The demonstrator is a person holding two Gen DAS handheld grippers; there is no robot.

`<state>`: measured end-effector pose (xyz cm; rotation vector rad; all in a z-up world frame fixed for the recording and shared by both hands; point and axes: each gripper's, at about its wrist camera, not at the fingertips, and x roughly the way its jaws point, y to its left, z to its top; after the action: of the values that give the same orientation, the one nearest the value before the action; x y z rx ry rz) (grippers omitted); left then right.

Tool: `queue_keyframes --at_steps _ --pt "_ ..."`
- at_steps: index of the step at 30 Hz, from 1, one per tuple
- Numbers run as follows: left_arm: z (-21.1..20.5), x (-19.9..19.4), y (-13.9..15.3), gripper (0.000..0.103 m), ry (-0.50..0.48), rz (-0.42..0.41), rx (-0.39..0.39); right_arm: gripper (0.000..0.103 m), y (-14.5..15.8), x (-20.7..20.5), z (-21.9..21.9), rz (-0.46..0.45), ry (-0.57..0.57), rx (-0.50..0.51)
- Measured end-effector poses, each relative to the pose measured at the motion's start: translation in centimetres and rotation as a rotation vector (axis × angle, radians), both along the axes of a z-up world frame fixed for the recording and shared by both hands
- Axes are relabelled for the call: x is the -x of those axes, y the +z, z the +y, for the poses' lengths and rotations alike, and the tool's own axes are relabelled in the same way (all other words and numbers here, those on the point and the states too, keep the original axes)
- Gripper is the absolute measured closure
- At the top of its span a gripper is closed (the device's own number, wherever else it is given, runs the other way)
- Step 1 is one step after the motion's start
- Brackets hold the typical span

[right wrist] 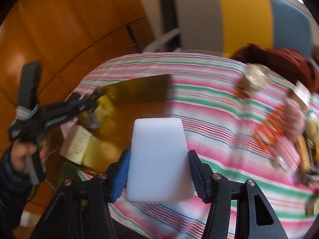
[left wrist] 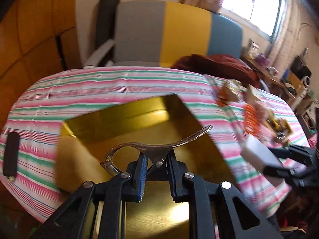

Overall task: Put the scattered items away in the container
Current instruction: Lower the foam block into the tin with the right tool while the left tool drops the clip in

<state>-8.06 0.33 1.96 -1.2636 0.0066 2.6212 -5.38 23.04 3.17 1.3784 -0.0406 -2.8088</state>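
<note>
Left wrist view shows the left hand-held gripper [left wrist: 156,164] clenched on one metal opener [left wrist: 151,149], held above the open gold box [left wrist: 127,119] that sits on the striped cloth of the desk [left wrist: 99,79], toward its left side. Right wrist view shows the right hand-held gripper [right wrist: 158,176] grasping one white foam block [right wrist: 158,159] between its blue pads [right wrist: 119,177], just right of the box. Several blurred items lie scattered near the desk's right edge, among them one orange coil [right wrist: 269,133]; their count cannot be told.
</note>
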Motion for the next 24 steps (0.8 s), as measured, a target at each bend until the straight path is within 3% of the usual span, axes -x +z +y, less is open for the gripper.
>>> queue_keyframes --at_steps 6,13,20,24 --pt "-3.2 3.9 0.2 0.085 0.030 0.015 0.068 0.045 -2.3 4.2 -5.8 -0.030 0.141 -0.048" --pt "-5.3 7.9 -2.0 0.085 0.021 -0.046 0.128 0.045 -4.5 8.8 -6.9 -0.066 0.122 -0.053" --pt "-7.3 9.9 -6.0 0.083 0.038 -0.168 0.086 0.045 -6.1 12.2 -6.3 -0.099 0.052 -0.058" --pt "-8.4 10.3 -6.4 0.069 0.064 -0.177 0.036 0.045 -7.0 13.8 -6.0 -0.117 0.022 -0.055"
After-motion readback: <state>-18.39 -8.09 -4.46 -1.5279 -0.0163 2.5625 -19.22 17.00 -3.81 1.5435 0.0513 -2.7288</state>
